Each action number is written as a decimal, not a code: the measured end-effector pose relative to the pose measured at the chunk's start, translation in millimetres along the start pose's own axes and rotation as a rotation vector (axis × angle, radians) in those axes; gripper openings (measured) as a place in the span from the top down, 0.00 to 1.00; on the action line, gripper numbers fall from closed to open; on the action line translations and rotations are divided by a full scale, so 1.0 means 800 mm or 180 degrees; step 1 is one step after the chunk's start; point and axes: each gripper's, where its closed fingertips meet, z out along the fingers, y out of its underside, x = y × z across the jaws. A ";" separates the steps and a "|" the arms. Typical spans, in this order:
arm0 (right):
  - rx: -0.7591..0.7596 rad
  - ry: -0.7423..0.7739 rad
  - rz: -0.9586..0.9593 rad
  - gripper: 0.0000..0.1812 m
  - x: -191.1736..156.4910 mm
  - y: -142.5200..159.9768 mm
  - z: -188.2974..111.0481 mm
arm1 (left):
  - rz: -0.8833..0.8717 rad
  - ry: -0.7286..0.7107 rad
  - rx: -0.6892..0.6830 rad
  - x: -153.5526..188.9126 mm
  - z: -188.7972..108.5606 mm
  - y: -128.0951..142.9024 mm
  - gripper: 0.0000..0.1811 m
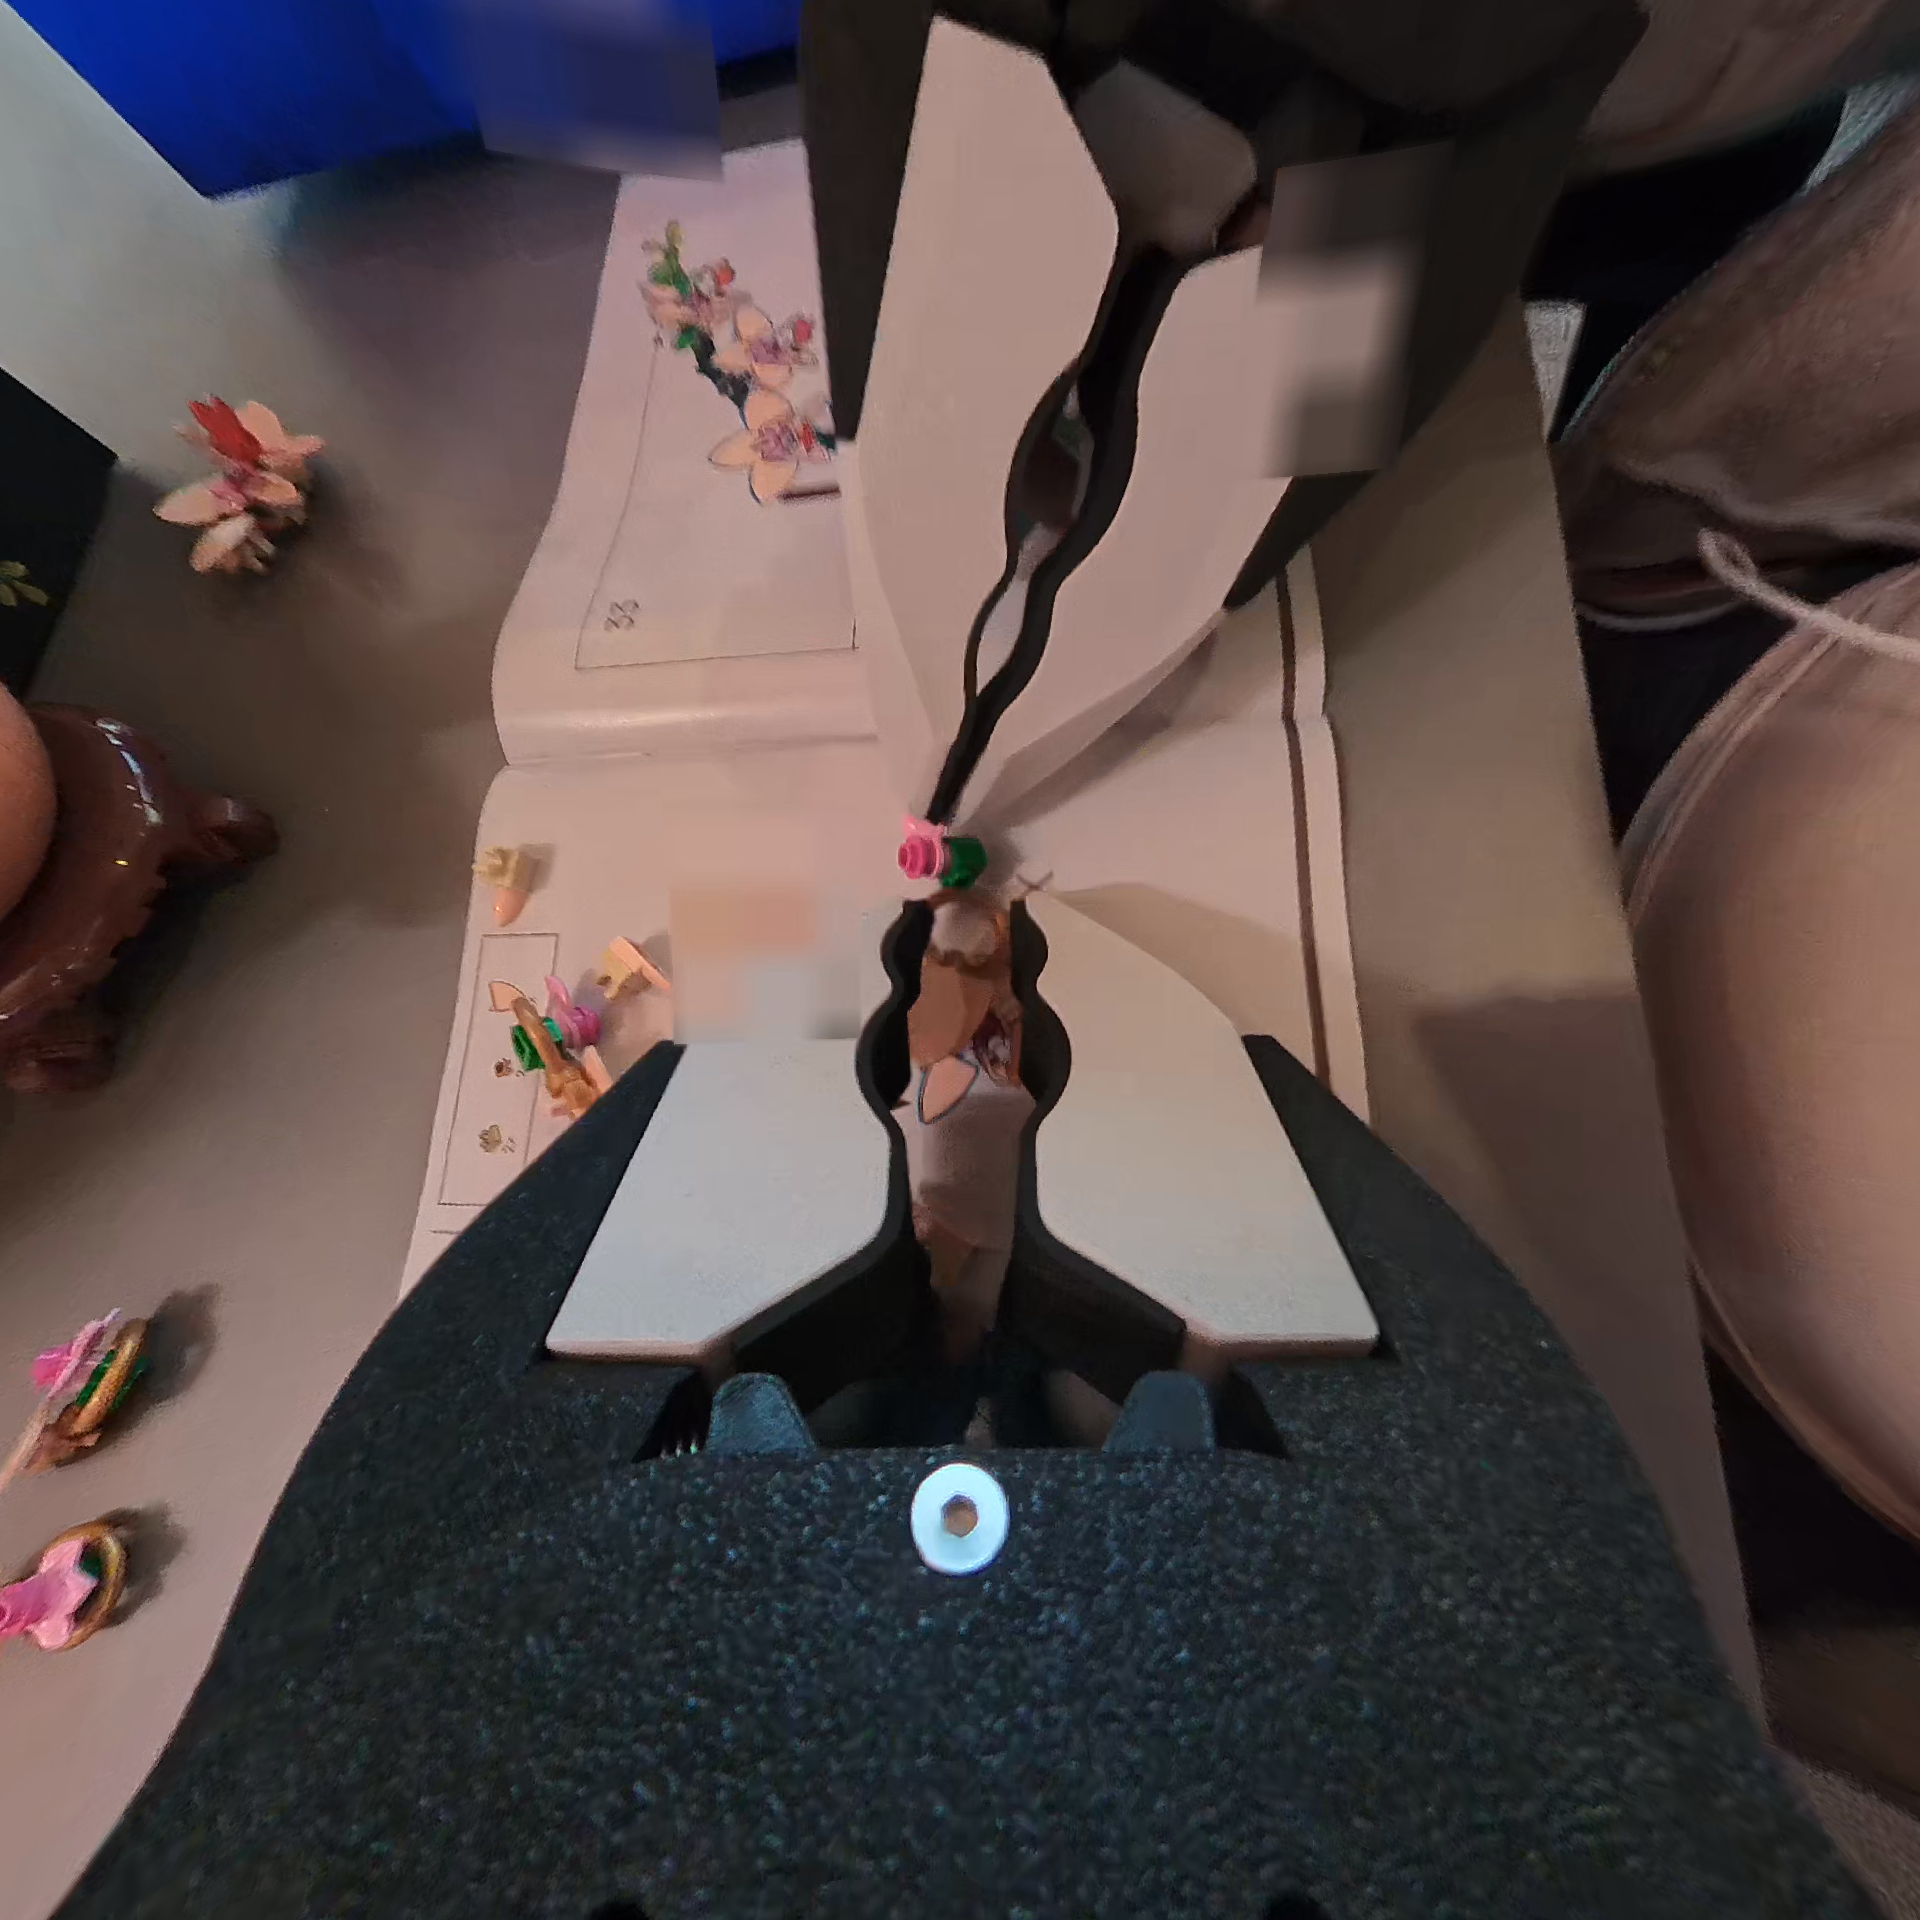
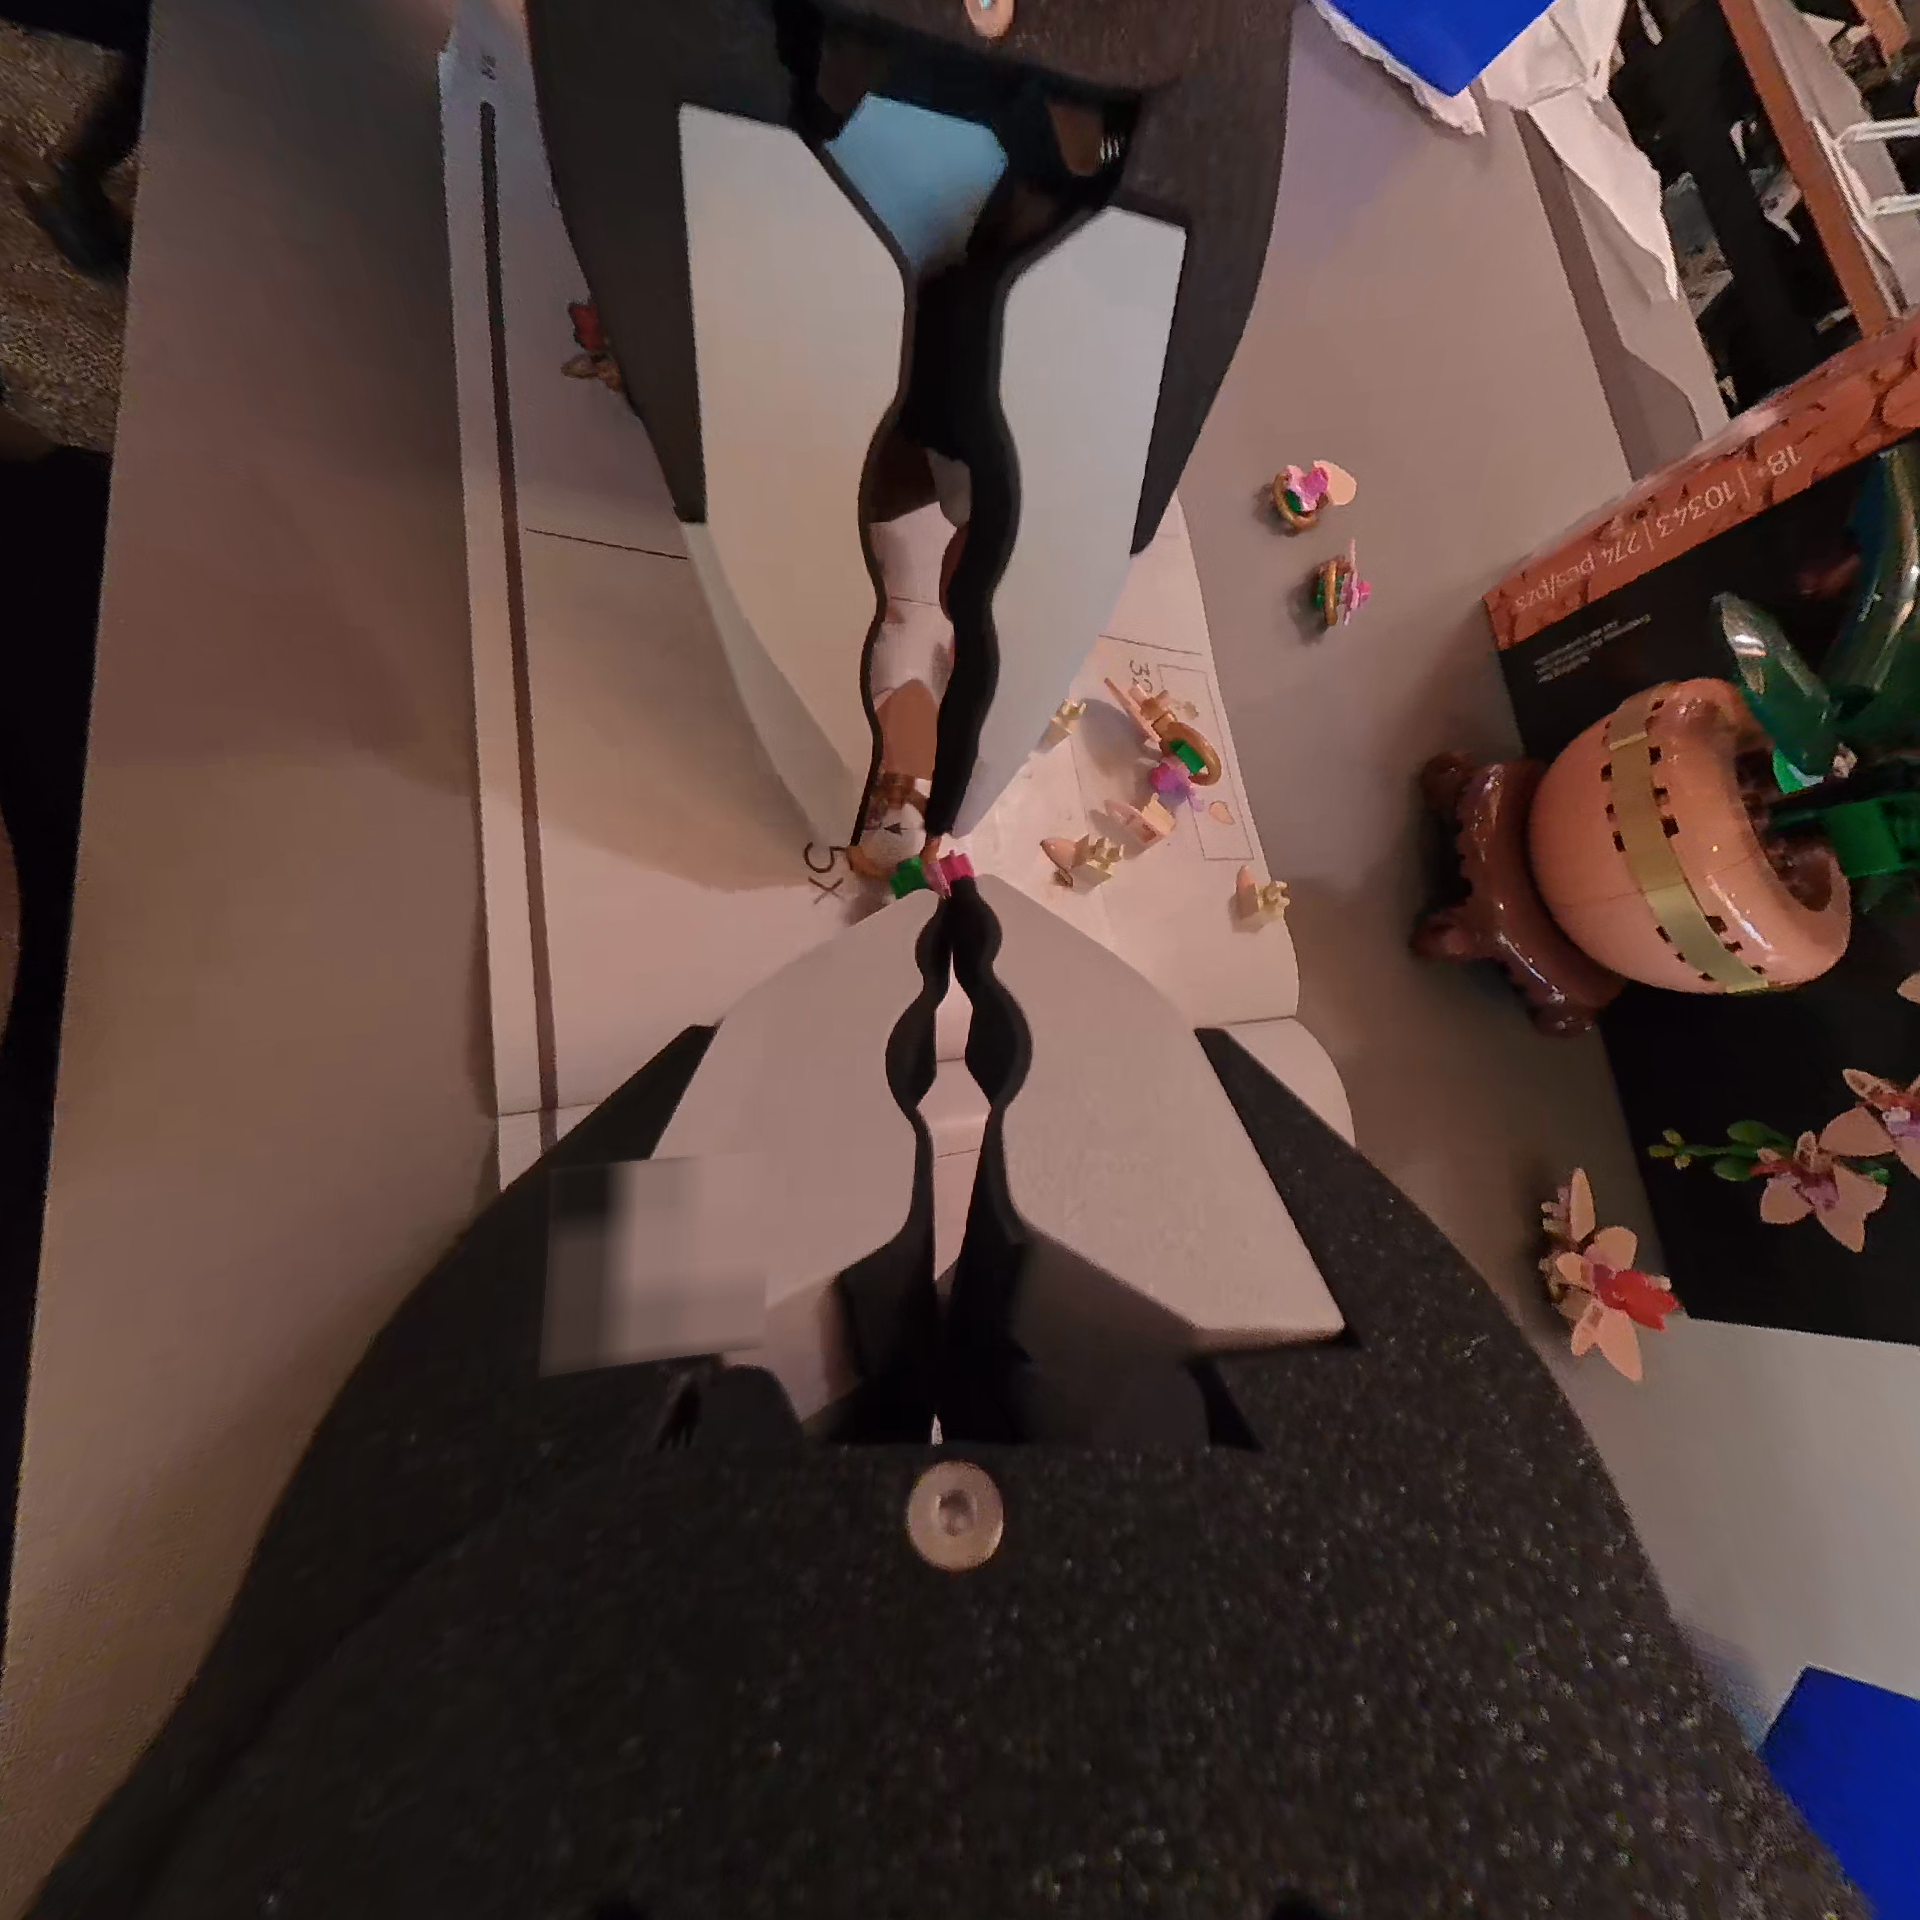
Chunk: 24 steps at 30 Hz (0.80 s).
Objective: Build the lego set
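Observation:
My right gripper (image 2: 951,909) is shut on a small pink and green flower-bud piece (image 2: 928,873). It enters the left wrist view from the top (image 1: 940,821), with the bud (image 1: 935,854) at its tips. My left gripper (image 1: 961,914) is shut on a tan and white petal assembly (image 1: 956,977). In the right wrist view it comes in from the top (image 2: 899,831), holding that assembly (image 2: 891,821). The two grippers meet tip to tip above the open instruction booklet (image 1: 727,644), and the bud touches the tan assembly.
Loose tan, pink and green pieces (image 2: 1174,758) lie on the booklet (image 2: 644,727). Two gold-ringed pink pieces (image 2: 1304,494) sit beside it. A built flower (image 2: 1600,1278), a pot on a brown stand (image 2: 1683,831) and the set's box (image 2: 1766,1039) stand to the right. A person's clothing (image 1: 1766,831) is close by. Only a small space, under 4 cm, lies between the two pairs of fingers.

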 end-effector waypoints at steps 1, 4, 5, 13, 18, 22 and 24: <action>0.0012 0.0038 0.0056 1.00 0.002 0.000 -0.002 | -0.0060 -0.0031 0.0109 -0.001 -0.003 -0.007 0.91; 0.0147 0.0180 0.0373 1.00 0.009 -0.005 -0.011 | -0.0366 -0.0142 0.0405 -0.006 -0.015 -0.026 0.89; 0.0212 0.0249 0.0476 1.00 0.012 -0.009 -0.015 | -0.0492 -0.0197 0.0470 -0.009 -0.018 -0.029 0.89; 0.0710 0.0750 0.0683 1.00 0.024 -0.039 -0.046 | -0.1318 -0.0184 0.1058 -0.007 -0.027 -0.051 0.89; 0.0754 0.0774 0.0574 1.00 0.015 -0.044 -0.045 | -0.1401 -0.0070 0.1161 -0.001 -0.026 -0.057 0.89; 0.0790 0.0702 0.0603 1.00 0.010 -0.044 -0.044 | -0.1285 -0.0013 0.1098 0.005 -0.023 -0.055 0.95; 0.0811 0.0664 0.0652 1.00 0.008 -0.044 -0.045 | -0.1175 -0.0059 0.1093 0.006 -0.024 -0.055 0.96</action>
